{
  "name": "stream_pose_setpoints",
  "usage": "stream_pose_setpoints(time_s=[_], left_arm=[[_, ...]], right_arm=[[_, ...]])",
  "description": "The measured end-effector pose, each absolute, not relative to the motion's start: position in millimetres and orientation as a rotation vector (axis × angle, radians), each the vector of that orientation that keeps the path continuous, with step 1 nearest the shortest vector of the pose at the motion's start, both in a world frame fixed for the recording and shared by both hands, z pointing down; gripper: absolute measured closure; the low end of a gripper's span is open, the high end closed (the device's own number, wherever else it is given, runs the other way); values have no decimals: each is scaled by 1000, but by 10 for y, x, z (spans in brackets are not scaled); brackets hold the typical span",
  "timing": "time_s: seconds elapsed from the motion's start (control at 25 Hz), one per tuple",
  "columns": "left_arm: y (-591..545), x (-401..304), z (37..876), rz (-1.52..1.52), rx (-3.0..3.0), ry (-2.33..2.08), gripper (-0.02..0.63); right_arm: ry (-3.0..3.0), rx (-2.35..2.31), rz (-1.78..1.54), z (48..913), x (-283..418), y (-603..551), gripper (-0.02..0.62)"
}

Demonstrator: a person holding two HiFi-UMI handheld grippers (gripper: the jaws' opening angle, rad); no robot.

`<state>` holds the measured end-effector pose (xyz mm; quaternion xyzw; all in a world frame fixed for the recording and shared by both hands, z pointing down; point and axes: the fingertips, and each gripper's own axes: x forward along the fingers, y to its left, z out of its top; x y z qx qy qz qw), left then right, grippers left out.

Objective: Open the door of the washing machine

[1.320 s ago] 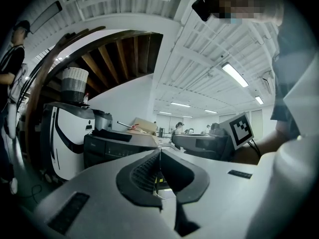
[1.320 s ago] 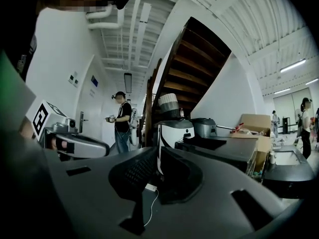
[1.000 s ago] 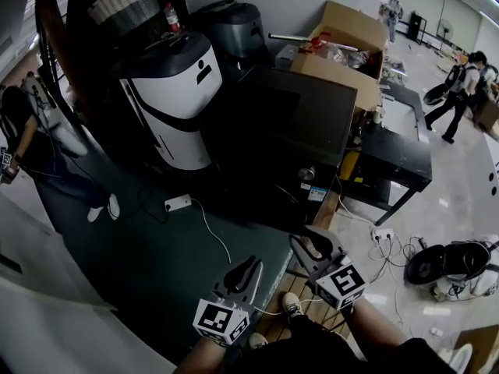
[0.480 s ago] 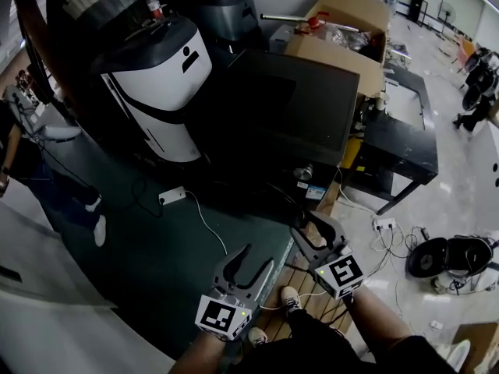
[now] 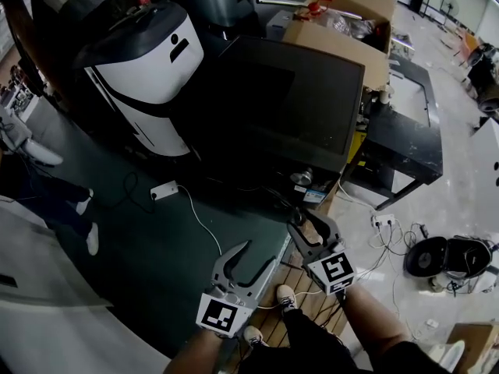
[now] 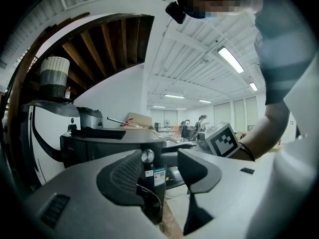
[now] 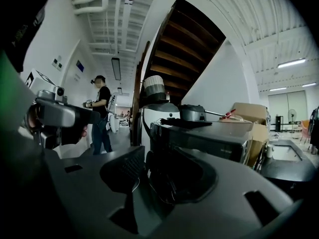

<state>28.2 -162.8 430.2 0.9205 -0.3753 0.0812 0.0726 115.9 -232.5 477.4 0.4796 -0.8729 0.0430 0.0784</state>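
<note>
The washing machine [image 5: 288, 107] is a black box with a dark flat top, in the middle of the head view. A silver knob [image 5: 301, 178] and a white sticker [image 5: 316, 195] sit low on its front corner. My right gripper [image 5: 310, 223] is open just below that corner, with nothing between its fingers. My left gripper [image 5: 256, 255] hangs lower and further left over the green floor mat [image 5: 156, 263], its jaws opening and empty. The left gripper view looks between the left gripper's [image 6: 162, 168] fingers at the knob [image 6: 147, 156]. The right gripper view faces the machine's [image 7: 199, 133] dark front.
A white and black appliance [image 5: 148, 84] stands left of the machine. An open cardboard box [image 5: 343, 29] lies behind it and a black table [image 5: 398, 142] stands to its right. A white power strip [image 5: 164, 189] and cables lie on the mat. A fan [image 5: 444, 255] rests on the floor.
Both grippers moved forward and down towards the machine's front corner. The left gripper's jaws went from nearly shut to wide open, and the right gripper's widened too.
</note>
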Motion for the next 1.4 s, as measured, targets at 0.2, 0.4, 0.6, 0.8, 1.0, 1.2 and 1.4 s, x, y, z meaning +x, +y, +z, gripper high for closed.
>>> stream_pose_setpoints(time_s=[0.2, 0.4, 0.6, 0.8, 1.0, 1.2, 1.4], left_arm=[[-1851, 350, 4553, 263, 2745, -1124, 374], [-2026, 411, 4738, 263, 2724, -1122, 374], [-2156, 412, 4957, 269, 2694, -1124, 374], [-2258, 364, 5100, 257, 2659, -1138, 374], [-2319, 289, 5211, 273, 2648, -1136, 374], [-2340, 256, 5297, 273, 2636, -1133, 374], [-2338, 242, 5382, 282, 2627, -1130, 374]], right_arm=[[-2579, 1428, 153, 5168, 1203, -2541, 416], [-2537, 1396, 210, 5620, 1212, -2744, 416], [-2500, 1384, 253, 6036, 1170, -2922, 416], [-2442, 1373, 285, 6456, 1151, -3084, 417], [-2392, 1373, 302, 6737, 1163, -3208, 416], [-2374, 1363, 308, 6865, 1140, -3283, 416], [-2359, 1339, 325, 7032, 1123, -3346, 416]])
